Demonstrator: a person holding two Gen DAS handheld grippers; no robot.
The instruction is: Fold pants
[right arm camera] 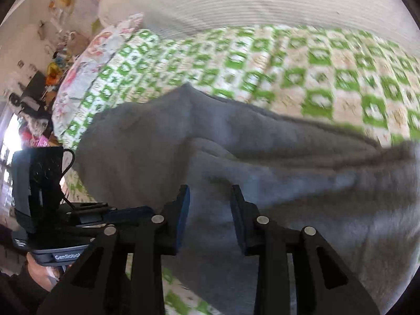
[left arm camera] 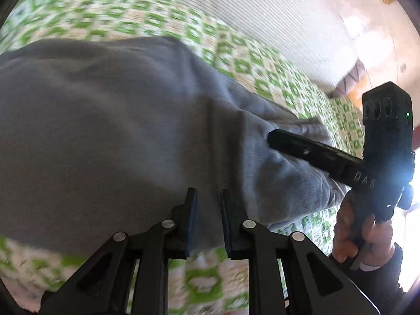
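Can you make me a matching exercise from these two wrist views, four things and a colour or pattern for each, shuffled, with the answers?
Things:
1. pants
2. bedspread
3. pillow
4. pads on the right gripper

Descriptions:
A. green and cream checks
B. blue
C. plain grey
D. pink floral print on white

Pairs: 1-C, 2-A, 3-D, 4-B

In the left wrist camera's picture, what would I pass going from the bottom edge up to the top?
Left gripper → grey pants → green checked bedspread → white striped bedding.
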